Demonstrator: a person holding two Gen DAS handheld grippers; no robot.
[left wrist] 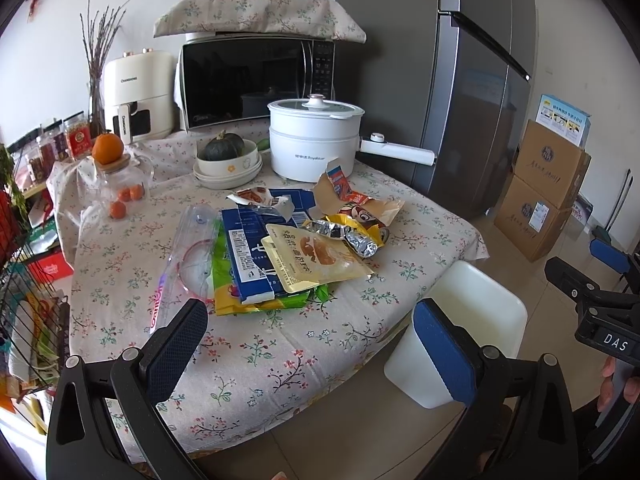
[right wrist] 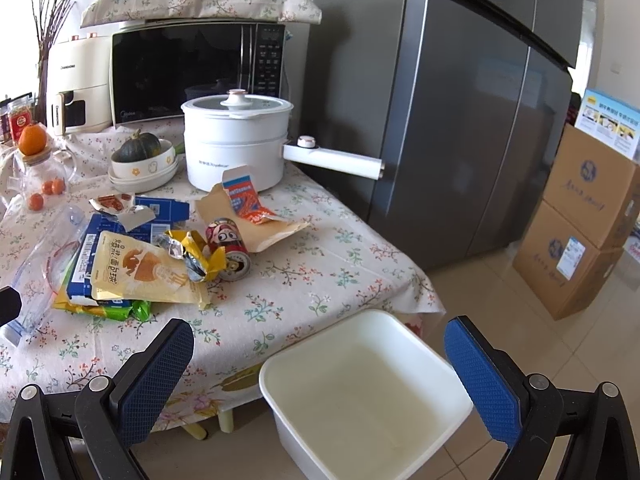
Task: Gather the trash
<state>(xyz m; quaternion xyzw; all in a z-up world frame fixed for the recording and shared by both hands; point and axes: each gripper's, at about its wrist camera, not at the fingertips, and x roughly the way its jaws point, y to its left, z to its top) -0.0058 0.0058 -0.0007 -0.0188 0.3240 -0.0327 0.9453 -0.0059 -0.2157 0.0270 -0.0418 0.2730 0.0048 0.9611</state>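
Observation:
A heap of trash lies on the floral-cloth table (left wrist: 248, 360): a yellow snack pouch (left wrist: 316, 258) (right wrist: 140, 270), a flattened blue carton (left wrist: 248, 252), green wrappers (right wrist: 116, 312), crumpled foil (left wrist: 352, 234), a red drink can (right wrist: 230, 246), torn brown paper (right wrist: 260, 224) and a clear plastic bag (left wrist: 192, 256). An empty white bin (right wrist: 360, 392) (left wrist: 464, 332) stands on the floor at the table's front right corner. My left gripper (left wrist: 316, 356) is open and empty, in front of the heap. My right gripper (right wrist: 320, 376) is open and empty, above the bin.
A white electric pot (left wrist: 314, 140), a bowl with a squash (left wrist: 228, 156), a microwave (left wrist: 256, 84), an air fryer (left wrist: 136, 96) and a glass jar with oranges (left wrist: 120, 184) stand behind. A grey fridge (right wrist: 460, 100) and stacked cardboard boxes (right wrist: 584, 232) are right. A wire rack (left wrist: 24, 280) is left.

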